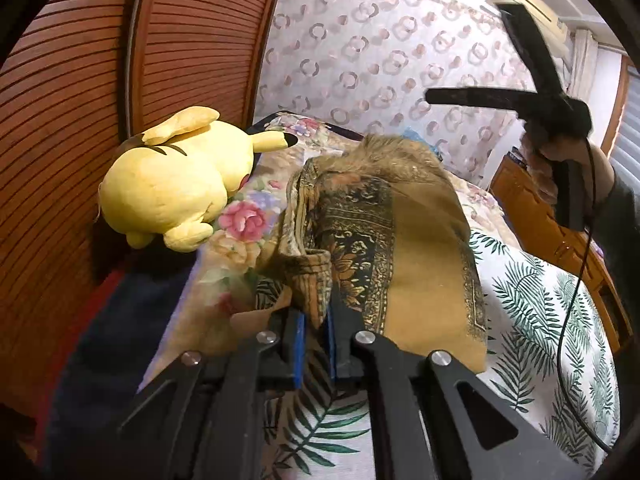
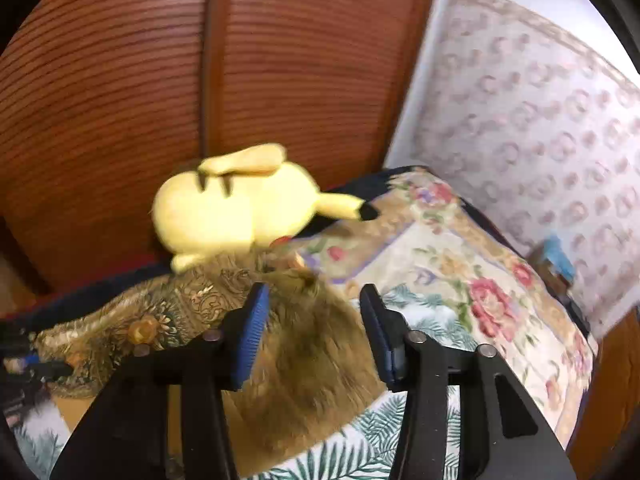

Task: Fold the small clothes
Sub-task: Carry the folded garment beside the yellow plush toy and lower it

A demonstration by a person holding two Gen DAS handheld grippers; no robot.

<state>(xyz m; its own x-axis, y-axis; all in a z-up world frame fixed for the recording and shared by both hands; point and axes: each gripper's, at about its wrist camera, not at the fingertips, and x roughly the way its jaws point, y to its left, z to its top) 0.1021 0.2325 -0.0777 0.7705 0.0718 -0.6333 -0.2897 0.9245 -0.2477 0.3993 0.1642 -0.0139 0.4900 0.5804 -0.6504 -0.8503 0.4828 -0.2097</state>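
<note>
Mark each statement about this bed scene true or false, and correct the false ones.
1. A yellow plush toy lies on the bed. True.
2. The brown patterned cloth is neatly folded into a square. False: it lies rumpled.
3. The right tool stands open. True.
4. The bed cover by the cloth is plain blue. False: white with green leaves.
5. The left tool has cloth between its fingers. True.
</note>
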